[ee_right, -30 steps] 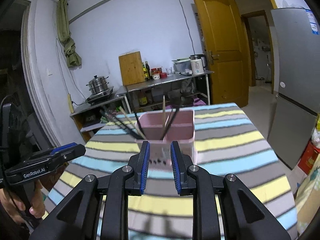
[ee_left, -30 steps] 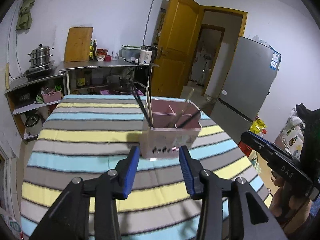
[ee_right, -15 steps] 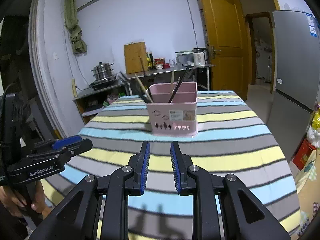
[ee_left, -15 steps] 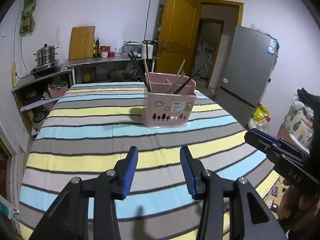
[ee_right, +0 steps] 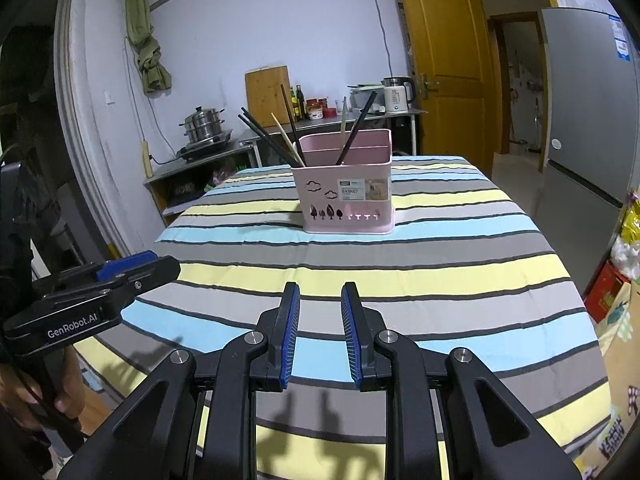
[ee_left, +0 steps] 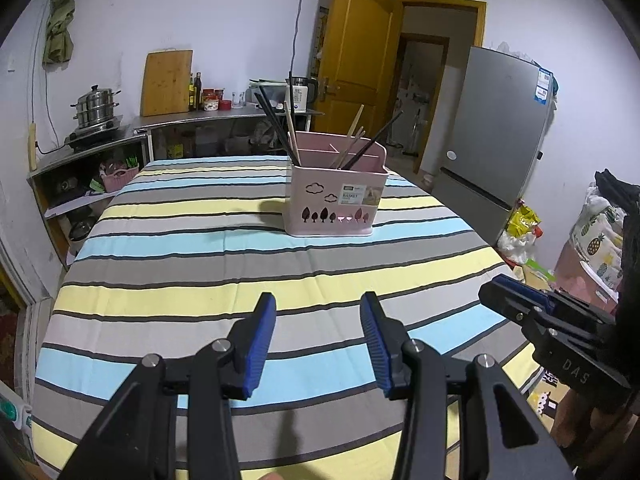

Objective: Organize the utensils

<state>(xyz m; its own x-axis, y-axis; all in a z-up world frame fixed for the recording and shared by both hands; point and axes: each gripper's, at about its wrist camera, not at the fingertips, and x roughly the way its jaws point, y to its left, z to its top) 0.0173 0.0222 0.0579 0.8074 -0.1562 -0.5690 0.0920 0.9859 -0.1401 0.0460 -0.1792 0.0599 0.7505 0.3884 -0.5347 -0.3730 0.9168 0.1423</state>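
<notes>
A pink utensil basket (ee_left: 335, 200) stands on the striped tablecloth (ee_left: 200, 264) at the far middle of the table. Several black and wooden chopsticks (ee_left: 280, 128) stick up out of it. It also shows in the right wrist view (ee_right: 346, 196), with the chopsticks (ee_right: 280, 136) leaning left. My left gripper (ee_left: 318, 312) is open and empty, well short of the basket near the table's front edge. My right gripper (ee_right: 320, 300) is open with a narrower gap, also empty and well back from the basket. Each gripper shows in the other's view (ee_left: 552, 332) (ee_right: 88, 296).
A steel counter (ee_left: 224, 120) with a cutting board (ee_left: 166, 82), bottles and a kettle stands behind the table. A steamer pot (ee_left: 94, 108) sits at the left. A fridge (ee_left: 496, 140) and a yellow door (ee_left: 356, 64) are at the right. Bags (ee_left: 596, 236) lie beside the table.
Both grippers have pulled back from the basket toward the table's front edge and dropped lower. The basket now looks farther away. Both stay empty with unchanged openings.
</notes>
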